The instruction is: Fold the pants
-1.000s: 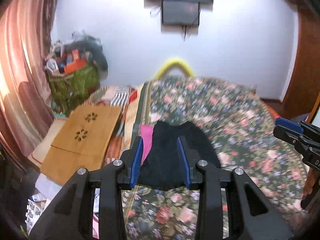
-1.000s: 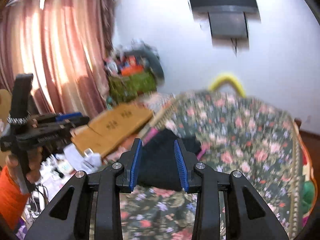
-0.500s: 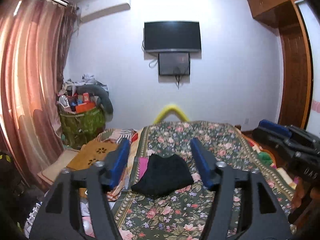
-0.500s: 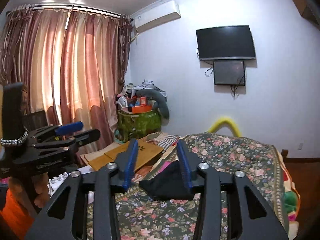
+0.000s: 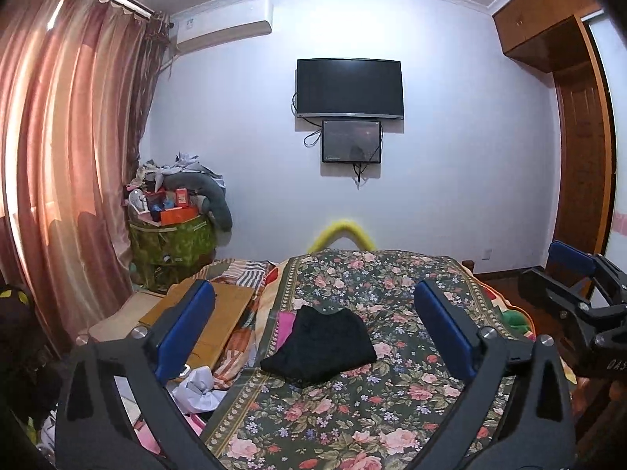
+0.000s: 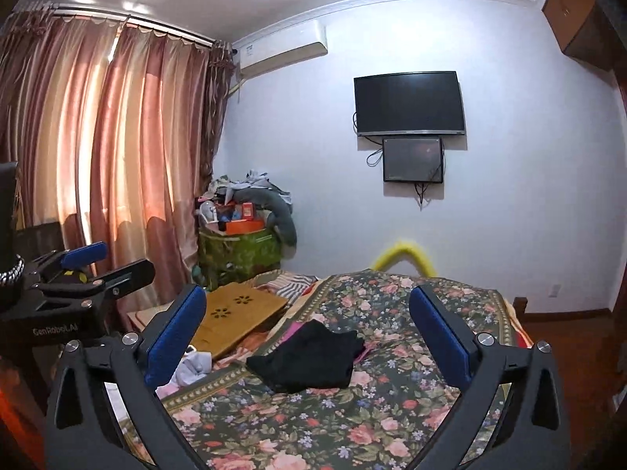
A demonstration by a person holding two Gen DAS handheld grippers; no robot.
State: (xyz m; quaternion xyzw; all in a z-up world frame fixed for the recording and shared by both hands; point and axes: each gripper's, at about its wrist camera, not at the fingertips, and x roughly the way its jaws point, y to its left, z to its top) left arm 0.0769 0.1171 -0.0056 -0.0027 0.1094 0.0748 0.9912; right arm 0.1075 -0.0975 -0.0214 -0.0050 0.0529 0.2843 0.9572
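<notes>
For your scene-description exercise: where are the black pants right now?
In both wrist views the black pants lie in a compact pile on the floral bedspread, near its left edge beside a pink cloth, held by neither gripper.

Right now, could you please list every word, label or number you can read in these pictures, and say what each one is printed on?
"GenRobot.AI": on the black body of the left gripper, seen from the right wrist view.
"OAS": cut-off letters on the right gripper, at the edge of the left wrist view.
Air conditioner sticker: too small to read.
Boxes in the green basket: print too blurred to read.
</notes>
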